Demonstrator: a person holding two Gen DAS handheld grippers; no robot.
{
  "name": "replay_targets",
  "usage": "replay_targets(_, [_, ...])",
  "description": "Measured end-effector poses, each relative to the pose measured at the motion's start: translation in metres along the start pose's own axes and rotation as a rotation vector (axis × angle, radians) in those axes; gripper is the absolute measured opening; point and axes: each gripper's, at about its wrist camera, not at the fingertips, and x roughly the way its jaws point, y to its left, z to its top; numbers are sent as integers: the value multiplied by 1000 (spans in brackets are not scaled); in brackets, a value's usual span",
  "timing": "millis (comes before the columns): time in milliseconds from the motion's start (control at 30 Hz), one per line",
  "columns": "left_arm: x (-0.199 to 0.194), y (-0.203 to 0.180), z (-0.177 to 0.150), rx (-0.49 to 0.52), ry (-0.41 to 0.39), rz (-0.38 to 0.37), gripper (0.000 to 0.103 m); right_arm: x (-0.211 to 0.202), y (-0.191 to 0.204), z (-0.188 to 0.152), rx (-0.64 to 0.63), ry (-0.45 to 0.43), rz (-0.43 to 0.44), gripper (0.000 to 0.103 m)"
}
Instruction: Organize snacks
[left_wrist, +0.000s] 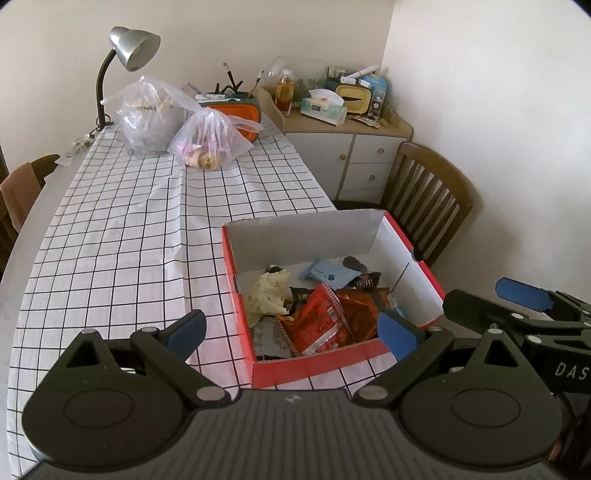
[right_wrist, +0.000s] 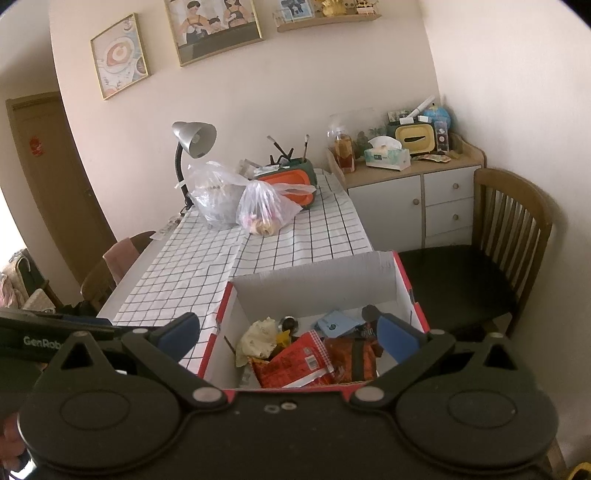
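Note:
A red cardboard box (left_wrist: 421, 273) with a white inside stands on the checked tablecloth near the table's right edge; it also shows in the right wrist view (right_wrist: 406, 284). Inside lie several snack packets: a red packet (left_wrist: 321, 321) (right_wrist: 299, 362), an orange-brown one (left_wrist: 360, 306), a pale yellow one (left_wrist: 267, 291) (right_wrist: 258, 338) and a light blue one (left_wrist: 328, 273) (right_wrist: 334, 323). My left gripper (left_wrist: 291, 332) is open and empty, above the box's near left corner. My right gripper (right_wrist: 288, 336) is open and empty, above the box's near side; it also shows in the left wrist view (left_wrist: 524, 295).
Two clear plastic bags (left_wrist: 210, 140) with food, a silver desk lamp (left_wrist: 129, 48) and an orange-green organizer (left_wrist: 236, 110) stand at the table's far end. A wooden chair (left_wrist: 428, 188) and a cluttered white cabinet (left_wrist: 354, 147) are to the right. Another chair (right_wrist: 110, 266) is on the left.

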Motion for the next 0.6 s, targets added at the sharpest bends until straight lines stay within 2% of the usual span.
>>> replay_targets(600, [4,1,1,-10,-5,-7,100,12,-5,1,11,8,-28,103])
